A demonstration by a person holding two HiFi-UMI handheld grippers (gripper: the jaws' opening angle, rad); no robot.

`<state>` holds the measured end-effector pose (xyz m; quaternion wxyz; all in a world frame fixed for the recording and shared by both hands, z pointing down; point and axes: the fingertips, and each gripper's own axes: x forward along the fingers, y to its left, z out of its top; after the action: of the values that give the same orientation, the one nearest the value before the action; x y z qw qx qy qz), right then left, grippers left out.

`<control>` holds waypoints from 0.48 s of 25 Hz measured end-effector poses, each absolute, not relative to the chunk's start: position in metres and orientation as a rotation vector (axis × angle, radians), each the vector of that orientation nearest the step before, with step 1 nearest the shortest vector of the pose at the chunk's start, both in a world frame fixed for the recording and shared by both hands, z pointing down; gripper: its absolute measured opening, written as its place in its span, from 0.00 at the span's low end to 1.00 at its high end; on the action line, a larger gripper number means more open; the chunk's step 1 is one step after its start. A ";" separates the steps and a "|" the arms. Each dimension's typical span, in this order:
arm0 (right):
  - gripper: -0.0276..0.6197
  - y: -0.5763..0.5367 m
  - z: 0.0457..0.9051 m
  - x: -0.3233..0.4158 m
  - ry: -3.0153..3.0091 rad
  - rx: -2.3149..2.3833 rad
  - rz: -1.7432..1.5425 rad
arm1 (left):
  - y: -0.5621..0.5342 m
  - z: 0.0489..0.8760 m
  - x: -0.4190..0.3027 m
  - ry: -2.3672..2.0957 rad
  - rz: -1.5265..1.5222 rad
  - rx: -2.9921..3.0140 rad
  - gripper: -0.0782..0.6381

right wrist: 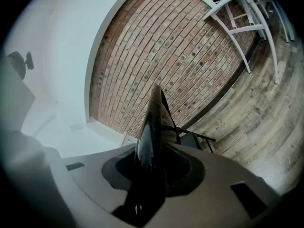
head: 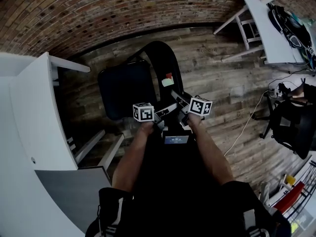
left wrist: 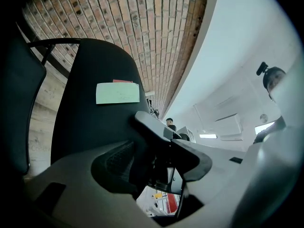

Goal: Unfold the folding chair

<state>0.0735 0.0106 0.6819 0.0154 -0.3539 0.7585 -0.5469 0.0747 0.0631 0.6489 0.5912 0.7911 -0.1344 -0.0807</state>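
Over wood planks (right wrist: 266,113), right tool (right wrist: 154,148) clamps thin glossy black backrest (right wrist: 153,113).

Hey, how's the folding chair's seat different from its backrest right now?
The backrest carries a pale green label; the seat is bare. The backrest's edge is clamped by the left gripper and the right gripper; neither touches the seat. In the head view the seat shows as a broad panel to the left, the backrest as a narrower curved shell. Both are black.
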 end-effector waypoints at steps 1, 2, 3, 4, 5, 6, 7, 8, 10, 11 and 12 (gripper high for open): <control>0.22 0.012 0.683 0.070 2.362 -1.100 -1.704 | 0.064 0.648 0.071 -0.311 -0.188 1.843 0.47; 0.22 0.012 0.684 0.067 2.364 -1.101 -1.706 | 0.064 0.647 0.069 -0.311 -0.190 1.844 0.47; 0.22 0.012 0.684 0.066 2.368 -1.106 -1.705 | 0.064 0.646 0.066 -0.311 -0.193 1.843 0.47; 0.22 0.012 0.684 0.064 2.372 -1.112 -1.702 | 0.064 0.645 0.064 -0.312 -0.200 1.842 0.47; 0.22 0.013 0.684 0.060 2.376 -1.118 -1.700 | 0.064 0.644 0.060 -0.311 -0.209 1.842 0.47; 0.22 0.013 0.683 0.056 2.379 -1.122 -1.697 | 0.065 0.644 0.056 -0.312 -0.218 1.841 0.47; 0.22 0.014 0.683 0.052 2.383 -1.123 -1.694 | 0.066 0.644 0.052 -0.315 -0.225 1.841 0.47; 0.22 0.014 0.681 0.049 2.387 -1.122 -1.692 | 0.067 0.645 0.050 -0.319 -0.229 1.840 0.47; 0.22 0.013 0.678 0.047 2.395 -1.120 -1.692 | 0.066 0.645 0.048 -0.327 -0.236 1.838 0.47; 0.22 0.013 0.677 0.046 2.399 -1.118 -1.693 | 0.067 0.645 0.047 -0.331 -0.239 1.838 0.47; 0.22 0.014 0.678 0.044 2.404 -1.115 -1.695 | 0.067 0.646 0.045 -0.336 -0.240 1.839 0.47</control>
<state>0.0440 0.0141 0.6780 -0.0020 -0.3546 0.7642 -0.5388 0.0449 0.0671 0.6459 0.5878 0.7893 -0.1444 -0.1029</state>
